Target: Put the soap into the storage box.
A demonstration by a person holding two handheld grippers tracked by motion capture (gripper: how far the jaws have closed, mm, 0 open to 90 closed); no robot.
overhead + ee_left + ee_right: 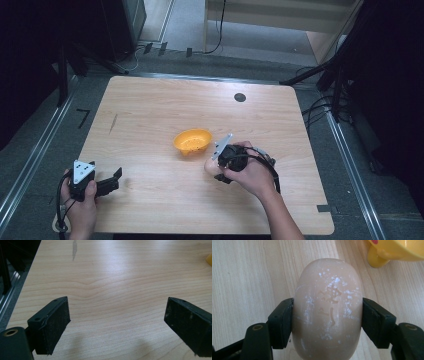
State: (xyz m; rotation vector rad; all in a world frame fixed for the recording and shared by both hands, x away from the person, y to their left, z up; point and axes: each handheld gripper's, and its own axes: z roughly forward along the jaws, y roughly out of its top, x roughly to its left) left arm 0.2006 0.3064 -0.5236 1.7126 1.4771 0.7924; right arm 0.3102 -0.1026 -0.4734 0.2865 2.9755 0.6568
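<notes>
Right gripper [327,312] tight on a pale soap bar [328,307] at frame centre, beside an orange bowl [192,141]; left gripper [117,322] wide, lower left.

One camera looks down over my table [150,110]; two ride my grippers, close above the wood (both catch the yellow bowl [397,250]).

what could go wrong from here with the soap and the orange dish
1. The soap bar is smooth and rounded, pinched by the right gripper only at its two curved sides, so it might squirt out or twist.
2. The orange dish looks light, sits loose on the table and stands on a small foot; a nudge from the soap or jaws could tip or slide it.
3. The left gripper hangs open, far from the dish, unable to steady it.
</notes>
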